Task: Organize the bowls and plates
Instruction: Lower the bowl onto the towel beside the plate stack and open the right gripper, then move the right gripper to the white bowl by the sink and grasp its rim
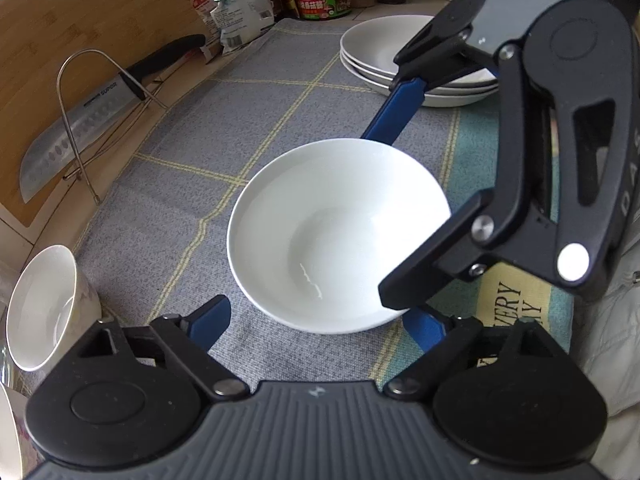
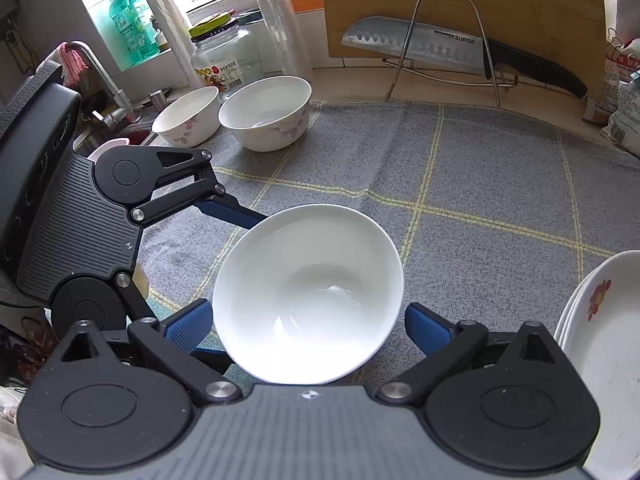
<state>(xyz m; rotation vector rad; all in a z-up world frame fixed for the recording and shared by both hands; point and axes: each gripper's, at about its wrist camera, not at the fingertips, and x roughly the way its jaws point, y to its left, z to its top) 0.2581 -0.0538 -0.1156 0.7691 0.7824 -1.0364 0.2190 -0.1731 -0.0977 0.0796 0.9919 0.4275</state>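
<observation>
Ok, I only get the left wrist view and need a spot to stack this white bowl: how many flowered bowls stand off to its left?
Observer: Two. One flowered bowl sits nearest the faucet, and a second flowered bowl is right beside it.
Operator: What's behind them?
Observer: A glass jar with a yellow lid, by the window.
Operator: The plates look plain white to me. Are they?
Observer: No. The top plate of the stack of plates carries a red flower print.
</observation>
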